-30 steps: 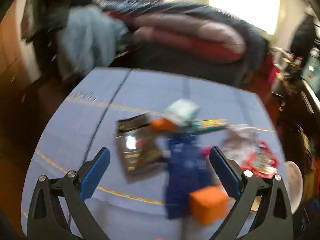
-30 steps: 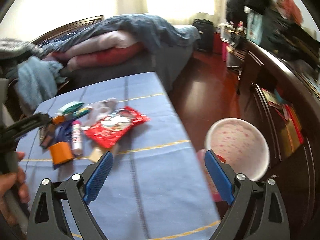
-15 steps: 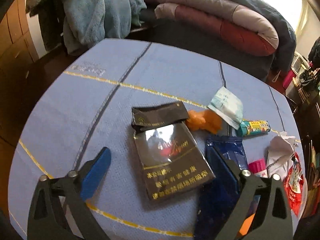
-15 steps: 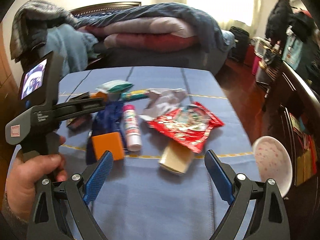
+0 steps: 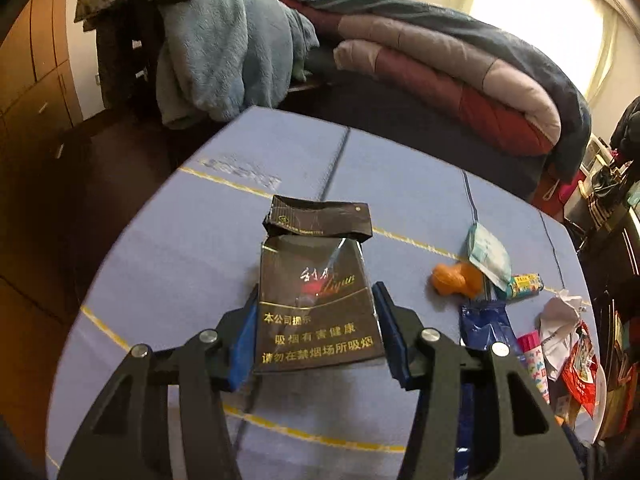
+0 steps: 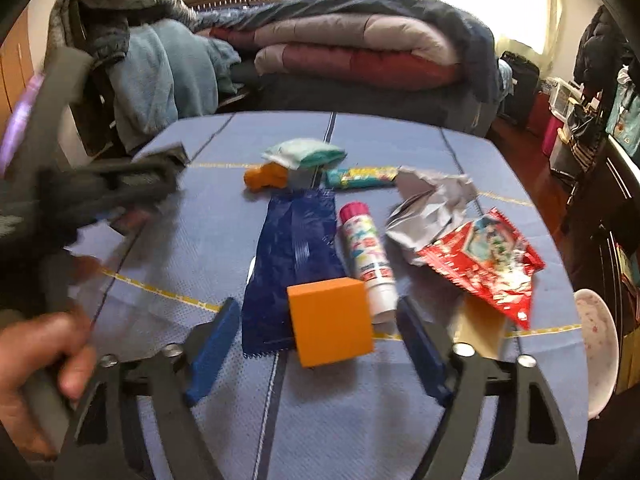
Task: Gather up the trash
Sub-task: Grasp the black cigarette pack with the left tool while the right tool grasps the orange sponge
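Both tongs are closing at once. On the left gripper (image 5: 316,328) the blue pads are narrowing around the lower half of a black cigarette pack (image 5: 316,300), which is lying flat on the blue tablecloth (image 5: 180,248) with its torn lid flipped back at the far end; the pads are sitting just beside the pack's long edges, and whether they are pressing yet is hard to tell. The right gripper (image 6: 316,340) is also narrowing, with an orange block (image 6: 330,320) and the near end of a dark blue foil wrapper (image 6: 292,248) lying between its pads, neither one touched so far.

The pack is looking light and hollow (thin card under glossy film), so it is likely to cave in under a hard squeeze and slide on the film; taking it across the narrow width near the closed bottom, where the card is stiffest, seems the safest hold. The block appears rigid and square-sided, an easy pinch on two opposite faces, though the limp wrapper beneath it may be dragging along. A white tube with a pink cap (image 6: 366,256) is lying just beside the block, close enough to get nudged.
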Tool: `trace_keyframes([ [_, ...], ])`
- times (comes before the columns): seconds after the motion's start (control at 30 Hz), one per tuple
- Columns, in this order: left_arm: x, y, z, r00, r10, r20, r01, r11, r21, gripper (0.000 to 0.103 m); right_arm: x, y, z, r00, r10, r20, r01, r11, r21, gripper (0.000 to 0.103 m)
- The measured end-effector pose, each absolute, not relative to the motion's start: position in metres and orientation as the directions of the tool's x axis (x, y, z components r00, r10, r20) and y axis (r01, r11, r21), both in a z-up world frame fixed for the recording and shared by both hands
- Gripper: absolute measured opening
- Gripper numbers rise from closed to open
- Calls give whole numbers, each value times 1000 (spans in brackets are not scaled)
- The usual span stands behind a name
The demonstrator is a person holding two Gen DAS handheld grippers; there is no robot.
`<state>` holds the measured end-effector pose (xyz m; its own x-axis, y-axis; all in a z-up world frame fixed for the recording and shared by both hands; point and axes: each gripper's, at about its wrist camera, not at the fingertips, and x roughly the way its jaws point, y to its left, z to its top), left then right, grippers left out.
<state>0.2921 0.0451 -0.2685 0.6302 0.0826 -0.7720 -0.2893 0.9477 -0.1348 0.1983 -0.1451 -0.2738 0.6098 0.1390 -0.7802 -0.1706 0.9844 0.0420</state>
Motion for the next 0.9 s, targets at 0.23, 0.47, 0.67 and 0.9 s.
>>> trace_keyframes([
  [0.23, 277, 43, -244, 669, 93, -738, -248, 963, -104, 54, 194, -142, -281, 593, 151, -791, -177, 983, 54, 34],
  [0.47, 260, 28, -219, 706, 49, -707, -195, 973, -127, 54, 176, -153, -264, 627, 146, -765, -167, 985, 51, 34],
  [0.67, 245, -2, -201, 731, -9, -682, -116, 984, -138, 54, 158, -176, -250, 648, 134, -750, -134, 989, 61, 34],
  [0.9, 230, -44, -188, 744, -92, -662, -7, 989, -146, 54, 138, -207, -242, 666, 110, -738, -85, 994, 71, 34],
])
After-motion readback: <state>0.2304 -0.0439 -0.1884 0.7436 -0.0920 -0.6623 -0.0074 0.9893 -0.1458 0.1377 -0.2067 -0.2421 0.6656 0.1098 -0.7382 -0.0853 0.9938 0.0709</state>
